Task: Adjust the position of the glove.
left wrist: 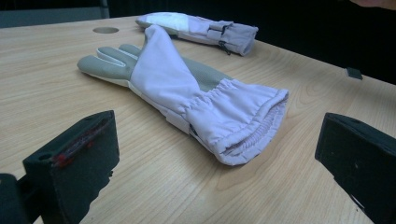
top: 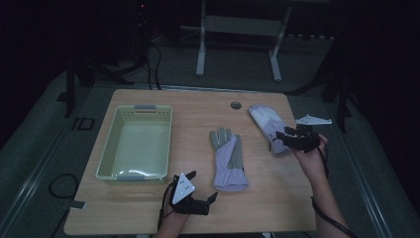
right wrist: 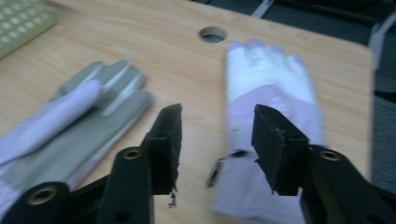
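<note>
Two gloves on table, basket at left side, nothing inside. Near glove flat at table centre, cuff toward person, a lilac flap folded over the grey palm. Far glove at right rear, fingers pointing away toward cable hole. Right gripper poised over cuff end of far glove, jaws parted, nothing held; in right gripper view the cuff region lies between and under the jaws, strap and buckle just beside left jaw. Left gripper low on table near front edge, wide open, empty, aimed at open cuff of near glove, well short of contact. Risks, as judged: closing on top layer of cuff only, fabric slipping out on lift; pinching strap instead of cuff, glove dangling and swinging; jaw tip pushing glove along smooth wood rather than getting under it, limp cloth bunching. On near glove, loose folded flap likely to unfold or catch once lifted. Carry to basket across table: hanging fingers possibly snagging on rim. Right gripper view blurred, exact jaw height above fabric not determinable.
</note>
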A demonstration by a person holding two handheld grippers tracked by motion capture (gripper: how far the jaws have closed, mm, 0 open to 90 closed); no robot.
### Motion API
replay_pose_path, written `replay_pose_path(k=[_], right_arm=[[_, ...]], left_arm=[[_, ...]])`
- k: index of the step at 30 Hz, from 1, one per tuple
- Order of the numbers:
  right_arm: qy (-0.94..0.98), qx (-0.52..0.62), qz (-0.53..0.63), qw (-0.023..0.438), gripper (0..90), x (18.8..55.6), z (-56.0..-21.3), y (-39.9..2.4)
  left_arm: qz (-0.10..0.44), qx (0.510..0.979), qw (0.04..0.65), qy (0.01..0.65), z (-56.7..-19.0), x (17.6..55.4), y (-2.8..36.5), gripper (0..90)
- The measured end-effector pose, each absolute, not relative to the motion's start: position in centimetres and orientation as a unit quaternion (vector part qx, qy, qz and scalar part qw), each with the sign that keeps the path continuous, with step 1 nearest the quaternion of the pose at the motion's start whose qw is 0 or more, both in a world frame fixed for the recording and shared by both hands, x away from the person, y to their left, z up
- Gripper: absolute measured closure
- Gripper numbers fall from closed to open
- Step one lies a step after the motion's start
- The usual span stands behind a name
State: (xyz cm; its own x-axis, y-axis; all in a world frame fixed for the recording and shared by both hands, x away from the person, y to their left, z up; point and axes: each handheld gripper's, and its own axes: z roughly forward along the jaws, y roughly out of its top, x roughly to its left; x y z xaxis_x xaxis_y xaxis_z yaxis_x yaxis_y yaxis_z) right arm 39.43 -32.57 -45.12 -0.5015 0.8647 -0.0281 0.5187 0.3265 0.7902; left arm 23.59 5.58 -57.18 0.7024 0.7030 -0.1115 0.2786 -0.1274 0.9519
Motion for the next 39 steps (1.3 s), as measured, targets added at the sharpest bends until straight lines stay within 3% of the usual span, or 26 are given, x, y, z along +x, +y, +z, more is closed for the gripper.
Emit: replay_pose_path(k=[15, 26, 28, 37, 39], right_arm=[[0.783, 0.472, 0.345, 0.213, 53.0, 45.1, -47.1, -34.6], [0.793, 0.480, 0.319, 0.198, 48.0, 48.9, -48.5, -34.6], [0.796, 0.474, 0.325, 0.189, 43.5, 49.5, -48.9, -34.6], [0.820, 0.471, 0.271, 0.181, 44.2, 51.5, -51.7, -34.0], [0.818, 0.485, 0.267, 0.154, 46.6, 51.7, -52.7, -34.1]], left_arm=[[0.201, 0.727, 0.563, 0.337, -57.2, 23.5, 5.4, 0.0], [0.213, 0.725, 0.560, 0.340, -57.2, 23.3, 5.3, 0.0], [0.213, 0.721, 0.561, 0.346, -57.2, 23.3, 5.3, 0.0], [0.214, 0.718, 0.560, 0.354, -57.2, 23.3, 5.4, 0.0], [0.213, 0.718, 0.560, 0.354, -57.2, 23.4, 5.5, 0.0]])
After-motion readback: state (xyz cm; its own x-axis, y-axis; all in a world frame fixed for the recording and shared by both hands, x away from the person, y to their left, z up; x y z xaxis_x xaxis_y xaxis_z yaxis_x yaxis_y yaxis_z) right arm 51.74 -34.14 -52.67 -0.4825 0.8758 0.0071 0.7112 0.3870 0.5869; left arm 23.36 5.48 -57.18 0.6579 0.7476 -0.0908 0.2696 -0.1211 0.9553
